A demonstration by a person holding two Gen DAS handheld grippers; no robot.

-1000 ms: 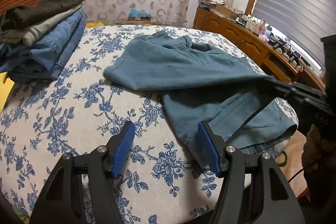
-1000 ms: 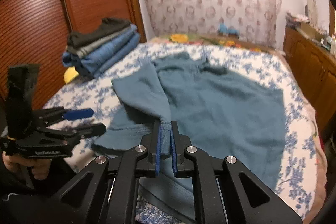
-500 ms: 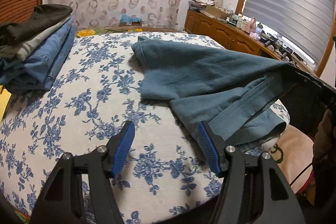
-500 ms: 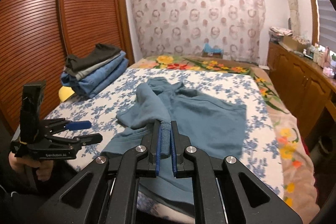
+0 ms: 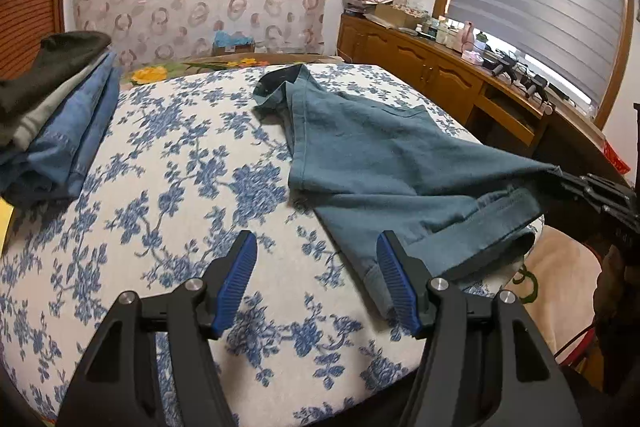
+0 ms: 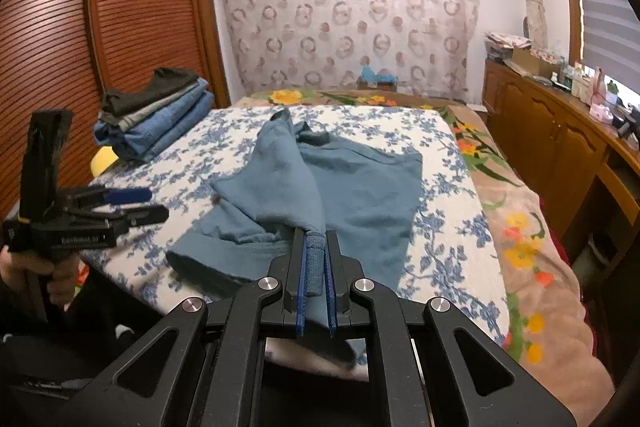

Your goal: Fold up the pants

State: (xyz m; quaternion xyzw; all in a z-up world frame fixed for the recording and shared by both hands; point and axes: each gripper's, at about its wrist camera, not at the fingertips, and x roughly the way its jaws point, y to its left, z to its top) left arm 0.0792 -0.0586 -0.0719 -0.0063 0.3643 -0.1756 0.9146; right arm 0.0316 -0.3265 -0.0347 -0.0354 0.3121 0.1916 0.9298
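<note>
Floral bedspread (image 5: pixel 168 195) below: right gripper (image 6: pixel 316 267) pinches the teal pants' (image 5: pixel 372 155) hem, drawing a leg straight; left gripper (image 5: pixel 316 267), jaws wide and empty, should grab the near cuff beside it.

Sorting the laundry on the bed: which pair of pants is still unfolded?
The teal pants, spread loose mid-bed with one hem pinched in the right gripper. The others sit folded in the stack of jeans by the wardrobe.
</note>
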